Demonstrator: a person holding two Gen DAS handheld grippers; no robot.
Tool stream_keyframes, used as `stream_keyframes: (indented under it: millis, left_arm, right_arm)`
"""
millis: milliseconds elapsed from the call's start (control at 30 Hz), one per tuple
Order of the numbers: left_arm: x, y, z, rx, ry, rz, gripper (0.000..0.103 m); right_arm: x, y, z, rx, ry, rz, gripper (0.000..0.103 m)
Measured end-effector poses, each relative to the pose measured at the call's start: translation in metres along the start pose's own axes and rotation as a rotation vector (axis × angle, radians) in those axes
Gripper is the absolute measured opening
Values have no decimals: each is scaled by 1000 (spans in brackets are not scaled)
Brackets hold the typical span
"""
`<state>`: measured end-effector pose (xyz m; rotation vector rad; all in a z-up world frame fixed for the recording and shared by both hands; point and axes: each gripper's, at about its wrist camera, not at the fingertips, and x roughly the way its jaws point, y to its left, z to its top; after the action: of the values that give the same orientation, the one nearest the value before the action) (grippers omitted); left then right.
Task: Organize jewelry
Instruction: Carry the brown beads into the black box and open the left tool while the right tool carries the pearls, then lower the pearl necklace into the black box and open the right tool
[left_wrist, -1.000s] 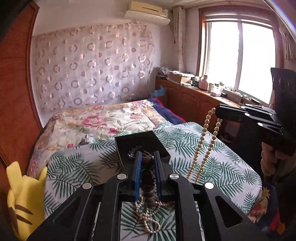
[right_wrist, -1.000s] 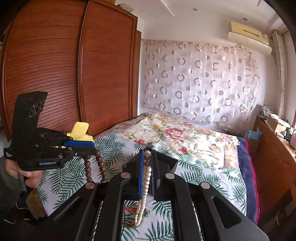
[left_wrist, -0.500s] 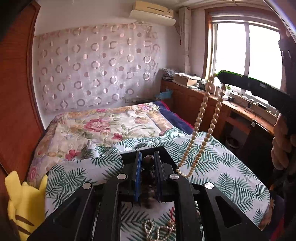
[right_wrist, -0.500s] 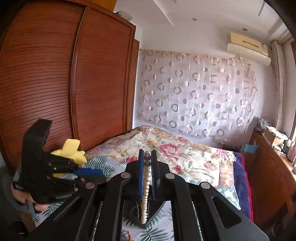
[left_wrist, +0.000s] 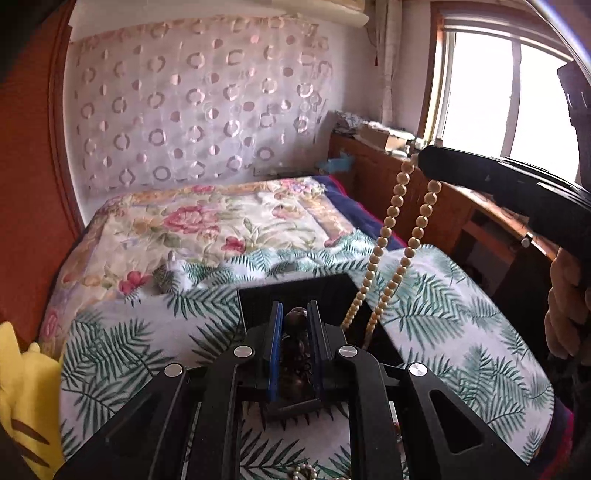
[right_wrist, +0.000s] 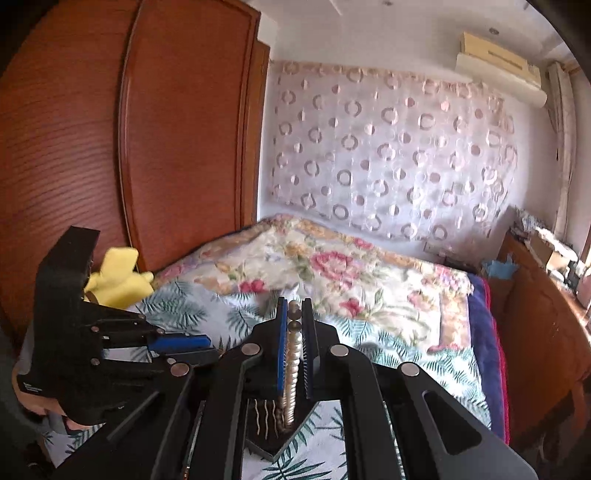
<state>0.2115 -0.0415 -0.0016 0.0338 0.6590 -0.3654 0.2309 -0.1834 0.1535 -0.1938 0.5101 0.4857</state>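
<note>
- Left gripper (left_wrist: 295, 325), bottom centre of the left wrist view: jaws nearly closed on a dark bead strand (left_wrist: 295, 343). The narrow pinch keeps the round beads from slipping out between the blue pads.
- Pearl strand (left_wrist: 304, 472), bottom edge of the same view: lies loose on the leaf-print cover (left_wrist: 122, 354), not yet sorted.
- Black box (left_wrist: 295, 295), directly beyond the left fingertips at frame centre: sits open-topped on the cover. Judged to be the destination for the jewelry; the dark beads are held just in front of and above it, in line for lowering.
- Cream bead strand (left_wrist: 391, 254), centre right of the left wrist view: hangs as a long loop, its lower end reaching the box's right edge. Whether it touches the box floor cannot be told.
- Right gripper (right_wrist: 294, 314), lower centre of the right wrist view: jaws nearly closed on the top of the cream strand (right_wrist: 291, 354). Holding the top end lets the loop hang straight, which helps it feed into the box without tangling.
- The right gripper also appears as a dark bar at right of the left wrist view (left_wrist: 424, 162), with a hand (left_wrist: 565, 306) below it at the right edge.
- Yellow plush (right_wrist: 118, 277), left of the right wrist view, rests by the wardrobe (right_wrist: 129, 147), clear of the work.
- Floral quilt (left_wrist: 221, 225), mid frame, covers the far bed.
</note>
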Motion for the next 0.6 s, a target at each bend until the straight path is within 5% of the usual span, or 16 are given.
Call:
stream_keyframes:
  millis: [300,400,567,600]
  left_arm:
    - [9,6,-15,-8,15,13,14]
    - [0,7,-16,-14,-4,19,29]
    - [-17,11,-24,-21,-28,30,36]
    - [-21,11,-27,-21,-34,34,45]
  right_arm:
    - [47,-4,-34,63,106,29,9]
    - [55,-3,-40,76,121,36,9]
    - [62,-1,-47,83,140,46,9]
    - [64,0,-49,81,143,43,9]
